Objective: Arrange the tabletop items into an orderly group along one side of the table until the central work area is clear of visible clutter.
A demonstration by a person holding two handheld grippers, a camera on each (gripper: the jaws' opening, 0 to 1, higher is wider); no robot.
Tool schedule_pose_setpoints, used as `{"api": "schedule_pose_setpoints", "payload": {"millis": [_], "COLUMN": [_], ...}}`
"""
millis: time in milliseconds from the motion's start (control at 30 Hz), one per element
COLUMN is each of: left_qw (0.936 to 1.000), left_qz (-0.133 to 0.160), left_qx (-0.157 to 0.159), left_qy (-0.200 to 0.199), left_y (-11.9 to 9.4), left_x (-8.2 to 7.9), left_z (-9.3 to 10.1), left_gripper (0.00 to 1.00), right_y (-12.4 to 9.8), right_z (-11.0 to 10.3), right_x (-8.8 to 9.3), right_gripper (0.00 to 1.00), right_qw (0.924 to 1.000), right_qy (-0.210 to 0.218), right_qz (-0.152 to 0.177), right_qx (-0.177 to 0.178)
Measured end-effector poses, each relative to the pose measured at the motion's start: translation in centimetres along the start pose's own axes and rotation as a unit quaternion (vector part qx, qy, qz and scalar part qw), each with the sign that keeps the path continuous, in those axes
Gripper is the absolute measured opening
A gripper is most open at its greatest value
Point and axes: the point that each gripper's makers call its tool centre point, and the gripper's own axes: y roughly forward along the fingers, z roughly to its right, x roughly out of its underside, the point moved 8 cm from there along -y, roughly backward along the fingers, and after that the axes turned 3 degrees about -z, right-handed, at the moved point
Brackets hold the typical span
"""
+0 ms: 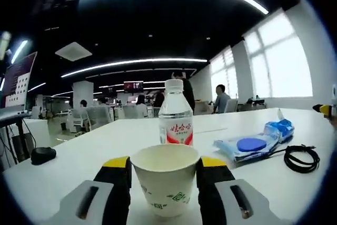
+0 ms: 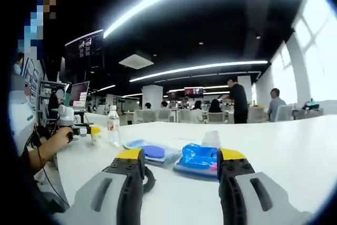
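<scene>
The clear plastic water bottle with a white cap [image 1: 175,113] wears a red and white label with red Chinese characters on its white band; they are too blurred to read with certainty. The white paper cup [image 1: 165,183] carries a small green printed pattern low on its wall, not readable as words. The dark hanging screen [image 2: 83,47] shows rows of pale marks too small to make out, and the tilted monitor at the table's edge [image 1: 19,80] shows a pale grid with no legible characters.
</scene>
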Motion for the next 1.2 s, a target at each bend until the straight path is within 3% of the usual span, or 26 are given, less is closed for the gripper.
{"api": "schedule_pose_setpoints", "payload": {"millis": [367,700,933,1100,1200], "left_qw": [0.9996,0.9968,0.9937,0.9931,0.9899], "left_qz": [0.02,0.053,0.063,0.068,0.078], "left_qx": [0.017,0.046,0.076,0.081,0.093], "left_qy": [0.008,0.038,0.053,0.05,0.073], "left_y": [-0.1,0.2,1.2,2.2,2.9], "left_x": [-1.5,-3.5,-4.9,-5.7,-6.3], "left_z": [0.7,2.6,4.4,5.2,6.3], "left_gripper": [0.46,0.45,0.45,0.45,0.45], "right_y": [-0.5,-1.0,-1.4,-1.7,-1.9], "right_z": [0.2,0.4,0.5,0.7,0.8], "right_x": [0.0,-0.1,-0.2,0.0,0.1], "right_gripper": [0.53,0.52,0.52,0.5,0.5], "right_qw": [0.9999,0.9998,0.9998,0.9997,0.9996], "right_qy": [0.004,0.003,0.002,0.004,0.006], "right_qz": [0.005,0.011,0.016,0.021,0.02], "right_qx": [0.009,0.014,0.015,0.015,0.017]}}
